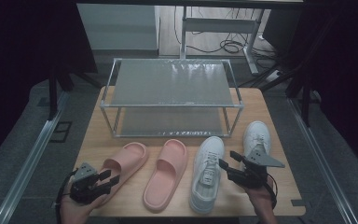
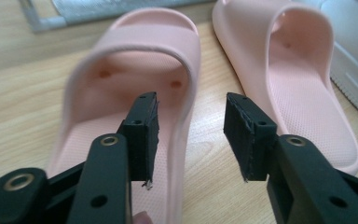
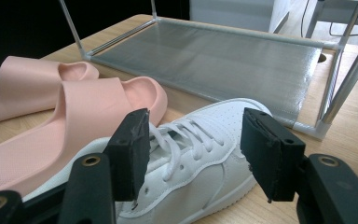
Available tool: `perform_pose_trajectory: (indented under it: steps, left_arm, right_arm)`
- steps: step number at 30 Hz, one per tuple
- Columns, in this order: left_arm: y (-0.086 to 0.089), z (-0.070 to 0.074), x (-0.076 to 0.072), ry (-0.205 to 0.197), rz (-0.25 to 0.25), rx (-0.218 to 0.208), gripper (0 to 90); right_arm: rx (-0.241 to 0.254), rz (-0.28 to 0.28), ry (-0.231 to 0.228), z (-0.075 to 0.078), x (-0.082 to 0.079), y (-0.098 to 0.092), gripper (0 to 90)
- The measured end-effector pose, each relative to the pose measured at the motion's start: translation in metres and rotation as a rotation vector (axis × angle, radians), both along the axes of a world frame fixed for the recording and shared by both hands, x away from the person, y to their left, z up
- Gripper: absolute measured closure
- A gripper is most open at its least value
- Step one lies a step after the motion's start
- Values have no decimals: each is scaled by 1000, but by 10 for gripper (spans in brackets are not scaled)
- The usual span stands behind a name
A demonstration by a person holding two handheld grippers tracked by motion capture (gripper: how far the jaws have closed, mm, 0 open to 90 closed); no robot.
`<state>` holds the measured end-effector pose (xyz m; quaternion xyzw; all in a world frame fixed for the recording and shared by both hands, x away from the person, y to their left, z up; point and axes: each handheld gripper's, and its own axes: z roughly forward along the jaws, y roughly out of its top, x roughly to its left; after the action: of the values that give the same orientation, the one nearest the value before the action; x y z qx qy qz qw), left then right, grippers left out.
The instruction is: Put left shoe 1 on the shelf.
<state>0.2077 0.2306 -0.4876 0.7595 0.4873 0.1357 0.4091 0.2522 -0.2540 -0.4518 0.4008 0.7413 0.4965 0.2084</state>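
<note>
Two pink slippers lie side by side on the wooden table, the left slipper [image 1: 126, 161] [image 2: 144, 42] and the right slipper [image 1: 168, 173] [image 2: 298, 93]. My left gripper [image 1: 112, 177] [image 2: 191, 135] is open at the left slipper's heel end. One jaw is inside the slipper and the other outside its right side wall, with the wall between them and a gap showing. A white sneaker [image 1: 208, 173] [image 3: 200, 163] lies right of the slippers. My right gripper [image 1: 227, 158] [image 3: 196, 140] is open, its jaws spread over the sneaker's laces and side without touching it.
A second white sneaker [image 1: 256, 135] lies at the table's right edge beside my right hand. A two-tier metal shoe rack [image 1: 170, 95] [image 3: 223, 60] stands at the back of the table, both shelves bare. Table legs and cables are on the floor beyond.
</note>
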Motion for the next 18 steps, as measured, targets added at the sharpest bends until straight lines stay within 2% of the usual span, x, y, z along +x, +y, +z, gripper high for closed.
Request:
perform_pose_trajectory:
  steps: [11, 18]
  left_arm:
    - [-22, -15, 28, 29, -16, 35, 645]
    - [-25, -26, 33, 42, -20, 65, 701]
  right_arm:
    - [-2, 4, 1, 0, -1, 1, 426]
    - [-5, 6, -1, 0, -2, 1, 426]
